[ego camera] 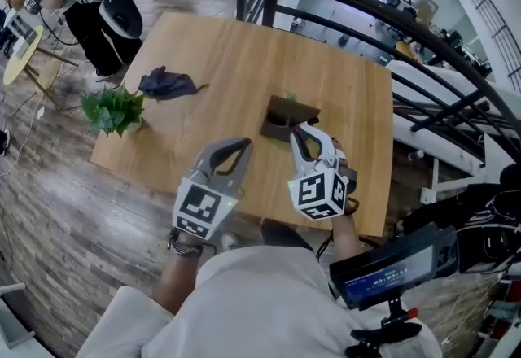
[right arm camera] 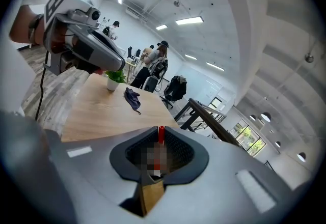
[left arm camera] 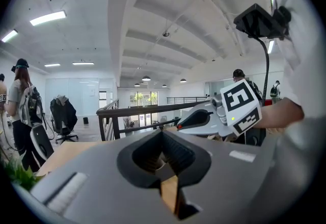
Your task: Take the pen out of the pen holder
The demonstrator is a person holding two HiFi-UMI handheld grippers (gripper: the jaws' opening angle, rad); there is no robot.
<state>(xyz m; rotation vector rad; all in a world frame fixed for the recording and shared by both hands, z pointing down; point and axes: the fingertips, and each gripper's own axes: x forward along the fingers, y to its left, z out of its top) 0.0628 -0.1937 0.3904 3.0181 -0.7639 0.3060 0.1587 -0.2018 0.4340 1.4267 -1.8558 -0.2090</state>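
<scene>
Over table (ego camera: 203, 47), R gripper (ego camera: 299, 133) clamps red pen (right arm camera: 161, 134) by pen holder (ego camera: 285, 113) — L gripper (ego camera: 237, 146) closed, empty.

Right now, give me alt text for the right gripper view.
The right gripper has its jaws closed on a red pen. Beyond is a wooden table with a dark cloth and a potted plant; the left gripper hangs at upper left.

The left gripper (ego camera: 244, 143) is hovering to the near left of the pen holder (ego camera: 289, 114), its jaws pressing together on nothing. The right gripper (ego camera: 298, 133) is sitting at the holder's near edge, its jaws clamping a red pen (right arm camera: 161, 134). Both forearms are reaching forward.
</scene>
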